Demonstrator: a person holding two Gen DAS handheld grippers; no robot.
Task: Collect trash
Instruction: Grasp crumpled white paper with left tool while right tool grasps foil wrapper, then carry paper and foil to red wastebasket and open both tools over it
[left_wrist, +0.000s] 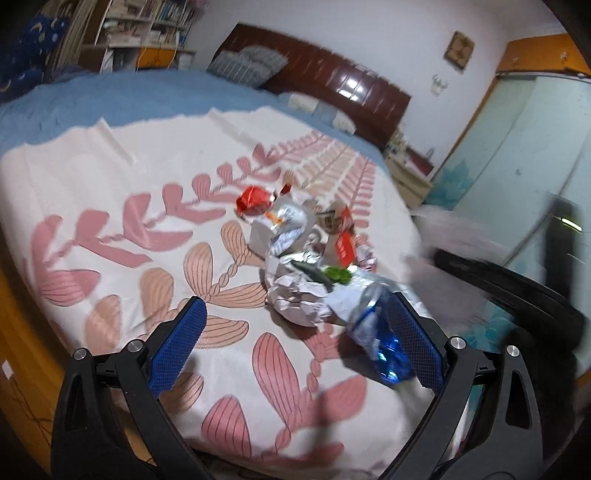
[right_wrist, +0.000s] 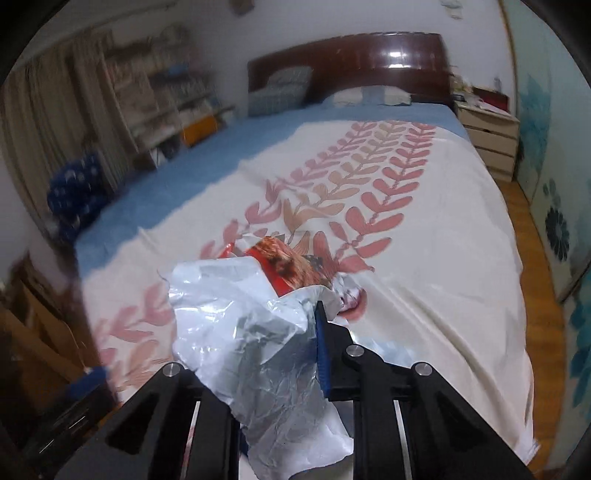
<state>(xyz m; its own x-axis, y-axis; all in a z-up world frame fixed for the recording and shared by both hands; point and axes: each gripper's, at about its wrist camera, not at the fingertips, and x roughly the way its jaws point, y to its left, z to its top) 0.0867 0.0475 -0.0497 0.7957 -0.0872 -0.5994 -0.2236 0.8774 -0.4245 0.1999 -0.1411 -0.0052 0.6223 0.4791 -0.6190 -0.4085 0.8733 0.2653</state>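
Observation:
A pile of trash (left_wrist: 306, 258) lies on the leaf-patterned bedspread (left_wrist: 110, 192): a red wrapper (left_wrist: 253, 201), silver foil packets, crumpled paper (left_wrist: 299, 299), a small red-and-white carton (left_wrist: 343, 243) and a blue-and-silver wrapper (left_wrist: 384, 343). My left gripper (left_wrist: 295, 332) is open, hovering over the near edge of the pile, its right finger (left_wrist: 413, 343) beside the blue-and-silver wrapper. My right gripper (right_wrist: 284, 339) is shut on a crumpled silver-white wrapper (right_wrist: 251, 325), held above the bed; its left finger is hidden behind the wrapper. A red snack packet (right_wrist: 291, 262) lies just beyond it.
The bed has a dark wooden headboard (right_wrist: 347, 62) and pillows. A bookshelf (left_wrist: 147, 26) stands left of the bed, a bedside drawer unit (right_wrist: 487, 144) to its right, with wooden floor (right_wrist: 535, 258) and a patterned wardrobe (right_wrist: 554, 184) alongside.

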